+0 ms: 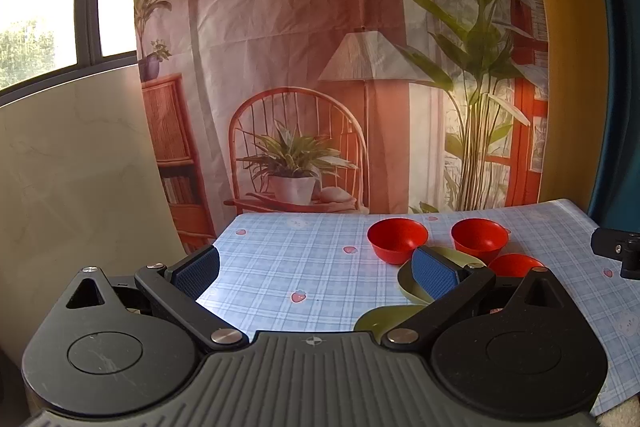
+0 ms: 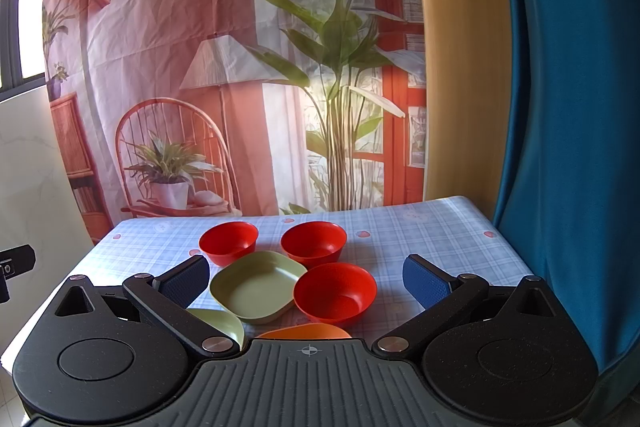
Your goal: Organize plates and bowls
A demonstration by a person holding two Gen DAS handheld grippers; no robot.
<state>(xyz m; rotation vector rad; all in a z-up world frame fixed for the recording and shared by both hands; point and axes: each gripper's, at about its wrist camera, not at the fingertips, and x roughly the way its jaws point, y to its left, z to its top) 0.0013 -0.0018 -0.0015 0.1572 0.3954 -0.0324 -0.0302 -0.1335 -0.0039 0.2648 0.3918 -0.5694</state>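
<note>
Three red bowls stand on the checked tablecloth [image 2: 420,239]: a far left one [image 2: 229,241], a far right one [image 2: 314,242] and a near one [image 2: 335,291]. A green square plate [image 2: 256,287] lies between them. A second green plate [image 2: 224,323] and an orange plate [image 2: 304,331] lie nearer, partly hidden by my right gripper [image 2: 308,281], which is open and empty above them. My left gripper [image 1: 316,273] is open and empty over bare cloth, left of the bowls [image 1: 397,240] [image 1: 479,239] and green plates [image 1: 416,281].
A printed backdrop [image 2: 240,67] hangs behind the table's far edge. A blue curtain [image 2: 568,147] hangs at the right. A pale wall panel [image 1: 72,167] stands at the left. The right gripper's body [image 1: 616,251] shows at the left wrist view's right edge.
</note>
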